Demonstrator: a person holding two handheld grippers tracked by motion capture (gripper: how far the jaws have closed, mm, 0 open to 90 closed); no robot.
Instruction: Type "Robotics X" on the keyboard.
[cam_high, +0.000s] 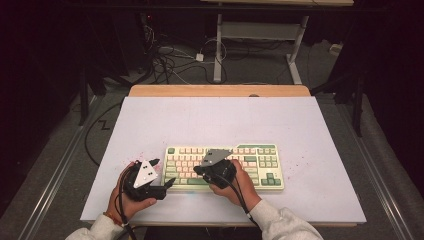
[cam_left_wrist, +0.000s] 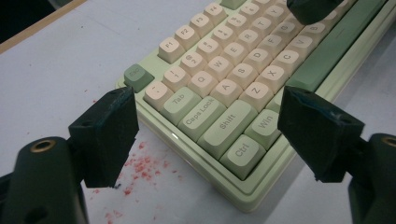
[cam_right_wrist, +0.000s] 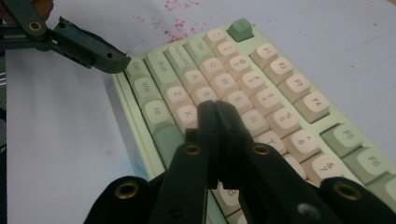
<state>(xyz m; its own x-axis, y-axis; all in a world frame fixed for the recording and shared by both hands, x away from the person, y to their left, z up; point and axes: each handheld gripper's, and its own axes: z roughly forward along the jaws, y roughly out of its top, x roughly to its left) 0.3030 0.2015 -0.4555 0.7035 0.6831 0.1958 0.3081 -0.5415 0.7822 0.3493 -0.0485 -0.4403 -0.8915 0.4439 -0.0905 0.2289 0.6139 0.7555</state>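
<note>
A pale green keyboard (cam_high: 260, 162) with cream and green keys lies on the white table top (cam_high: 300, 130), near its front edge. My left gripper (cam_high: 166, 172) is open at the keyboard's left end. In the left gripper view its jaws (cam_left_wrist: 208, 100) stand wide apart on either side of the Ctrl and Shift corner of the keyboard (cam_left_wrist: 224, 93), touching nothing. My right gripper (cam_high: 198, 170) hovers over the left half of the keys. Its jaws (cam_right_wrist: 215, 106) are pressed together with nothing between them, tips above the letter keys of the keyboard (cam_right_wrist: 275, 88). Whether the tips touch a key I cannot tell.
Red specks (cam_left_wrist: 144, 168) stain the table beside the keyboard's left end. The table's wooden far edge (cam_high: 220, 90) borders a floor with cables (cam_high: 170, 60) and the legs of another table (cam_high: 218, 55). One jaw of the left gripper (cam_right_wrist: 88, 46) shows in the right gripper view.
</note>
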